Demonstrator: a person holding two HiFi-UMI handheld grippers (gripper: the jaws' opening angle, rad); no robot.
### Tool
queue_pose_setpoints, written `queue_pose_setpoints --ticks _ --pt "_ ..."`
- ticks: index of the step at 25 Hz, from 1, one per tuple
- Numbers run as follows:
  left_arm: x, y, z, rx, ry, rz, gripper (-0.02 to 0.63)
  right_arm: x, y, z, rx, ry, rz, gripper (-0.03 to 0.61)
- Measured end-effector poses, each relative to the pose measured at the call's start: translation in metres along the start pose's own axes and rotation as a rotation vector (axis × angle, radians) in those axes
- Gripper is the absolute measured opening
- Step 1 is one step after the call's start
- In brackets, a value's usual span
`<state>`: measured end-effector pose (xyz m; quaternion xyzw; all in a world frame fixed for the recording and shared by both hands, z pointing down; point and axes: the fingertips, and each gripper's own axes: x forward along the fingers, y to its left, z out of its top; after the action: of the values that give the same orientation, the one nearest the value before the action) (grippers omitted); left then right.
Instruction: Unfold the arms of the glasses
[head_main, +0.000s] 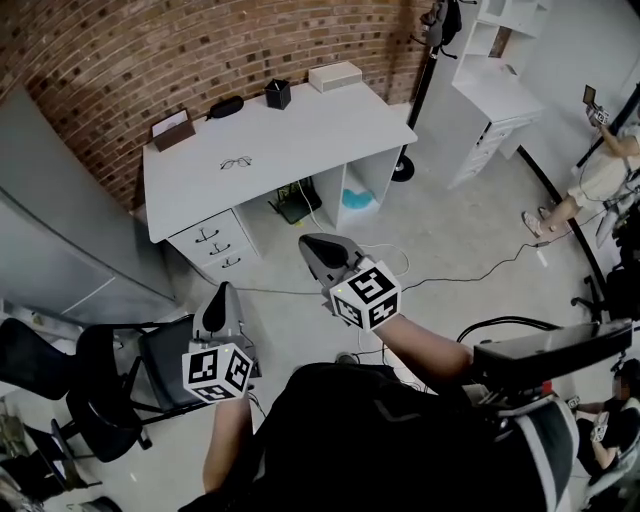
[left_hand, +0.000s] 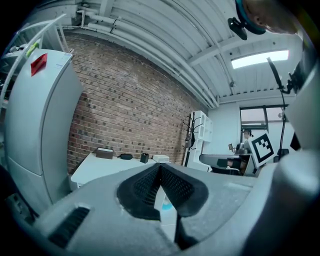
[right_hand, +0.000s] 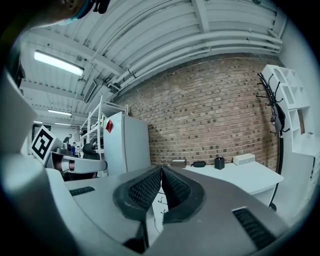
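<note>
Both grippers are empty, jaws pressed together on nothing. My left gripper (head_main: 223, 290) and right gripper (head_main: 311, 243) hang in the air, well apart from the white desk (head_main: 330, 125). The glasses (head_main: 236, 162) lie flat on the desk top towards its left half, clear of the black case (head_main: 225, 106) and the pen cup (head_main: 278, 93) at the back edge. They are too small for me to tell how the arms sit. I judge them to be thin wire: very light, easily bent, and likely to skate on that smooth top. I would pinch the front by the bridge with one gripper. With the other I would take one arm near its tip and swing it gently about the hinge.
</note>
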<state>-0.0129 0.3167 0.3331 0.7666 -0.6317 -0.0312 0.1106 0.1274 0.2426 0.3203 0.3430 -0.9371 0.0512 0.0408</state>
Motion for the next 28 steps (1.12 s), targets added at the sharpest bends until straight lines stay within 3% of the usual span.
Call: queue_pose_setpoints --ticks 5,14,28 --pt "-0.002 0.016 -0.007 -0.012 -0.003 -0.013 0.008 0.010 0.015 -0.005 -0.012 0.004 0.017 0.008" --pt "-0.009 0.037 -0.009 -0.008 0.006 -0.077 0.008 0.021 0.031 -0.014 -0.018 0.011 -0.051 0.009" --pt "0.012 0.057 -0.018 -0.031 0.012 -0.067 0.008 0.054 0.029 -0.017 -0.032 0.015 -0.018 0.009"
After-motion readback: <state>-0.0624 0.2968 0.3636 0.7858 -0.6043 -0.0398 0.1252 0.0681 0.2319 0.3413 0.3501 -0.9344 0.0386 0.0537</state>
